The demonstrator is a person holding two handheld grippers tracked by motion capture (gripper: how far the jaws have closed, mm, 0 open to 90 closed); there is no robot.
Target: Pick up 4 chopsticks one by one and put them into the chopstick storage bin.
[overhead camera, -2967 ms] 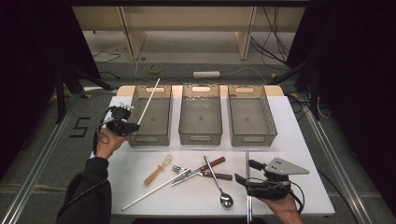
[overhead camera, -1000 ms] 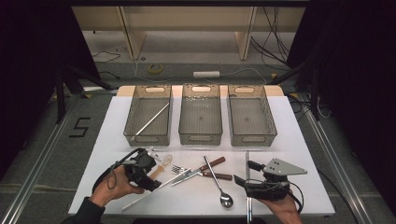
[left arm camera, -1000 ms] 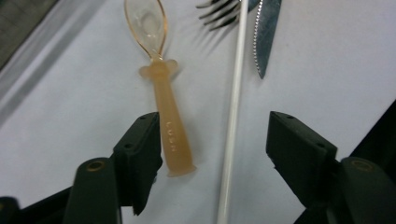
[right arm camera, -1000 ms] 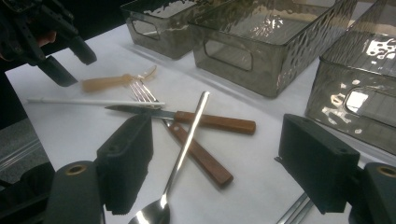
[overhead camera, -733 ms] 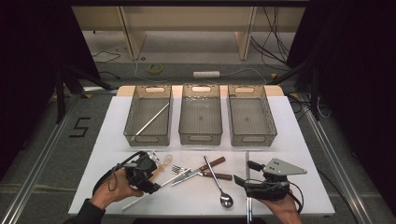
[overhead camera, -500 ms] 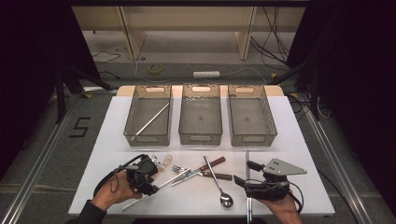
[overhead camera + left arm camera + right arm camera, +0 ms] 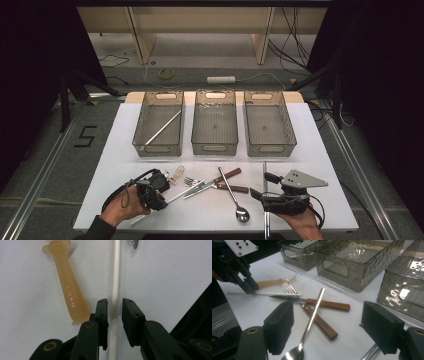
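Observation:
My left gripper (image 7: 159,196) is low over the front left of the white table (image 7: 320,150). Its jaws stand narrowly open on either side of a thin white stick (image 7: 115,285), not clamped on it. A translucent amber utensil handle (image 7: 67,292) marked LUSN lies just beside the stick. In the right gripper view the left gripper (image 7: 252,288) meets the white stick (image 7: 277,293). My right gripper (image 7: 329,325) rests wide open at the front right and faces a spoon (image 7: 312,315), a wooden-handled knife (image 7: 322,303) and a fork (image 7: 287,287).
Three clear grey bins stand in a row at the back: left (image 7: 156,149), middle (image 7: 215,148), right (image 7: 272,148). A metal stick (image 7: 161,130) lies in the left bin. Another metal stick (image 7: 265,170) lies under my right gripper (image 7: 262,187).
My left gripper has come from the left bin, where the metal stick now lies, down to the front left and settled around the white stick. The right gripper has stayed put.

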